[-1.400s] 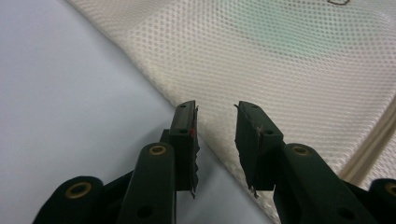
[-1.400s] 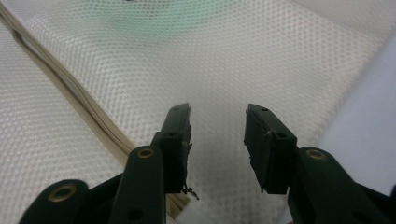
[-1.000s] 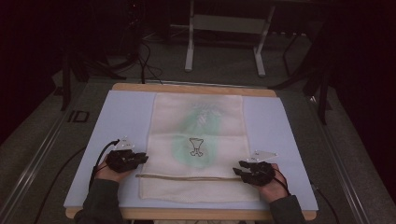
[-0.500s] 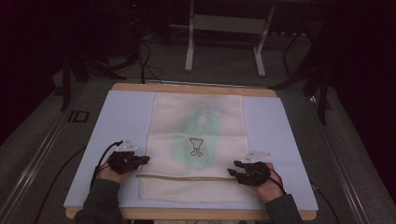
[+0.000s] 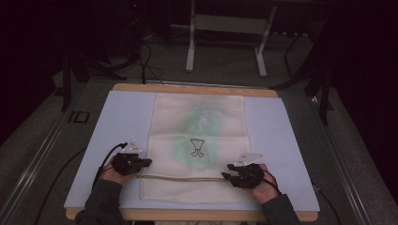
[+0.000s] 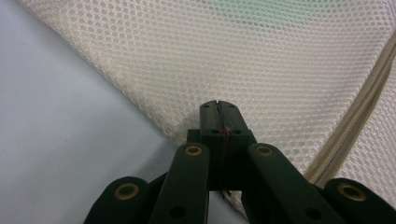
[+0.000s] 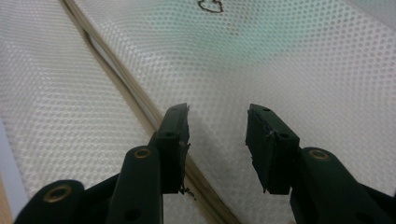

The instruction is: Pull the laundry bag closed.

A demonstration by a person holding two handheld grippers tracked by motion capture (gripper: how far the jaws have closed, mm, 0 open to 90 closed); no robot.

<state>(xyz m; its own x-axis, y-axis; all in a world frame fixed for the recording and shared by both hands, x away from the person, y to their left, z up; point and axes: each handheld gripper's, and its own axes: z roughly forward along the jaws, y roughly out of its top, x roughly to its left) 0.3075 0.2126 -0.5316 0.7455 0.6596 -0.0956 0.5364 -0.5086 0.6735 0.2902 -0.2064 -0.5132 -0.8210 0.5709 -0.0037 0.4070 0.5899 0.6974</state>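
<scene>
Left gripper (image 6: pixel 218 109) is clenched at the mesh laundry bag's (image 5: pixel 199 122) edge; whether it pinches mesh, we cannot tell. Right gripper (image 7: pixel 217 122) is released, zipper (image 7: pixel 135 93) beside its jaw. We advise closing squarely on the zipper end.

Looks like a lab or recording studio rather than a home: dim, dark surroundings, grey carpeted floor (image 5: pixel 37 154), loose black cables (image 5: pixel 145 61) trailing beyond the fingers, a white metal stand (image 5: pixel 225 28) farther off, and a wooden-edged table (image 5: pixel 195 89) topped by a pale mat (image 5: pixel 108 126).
</scene>
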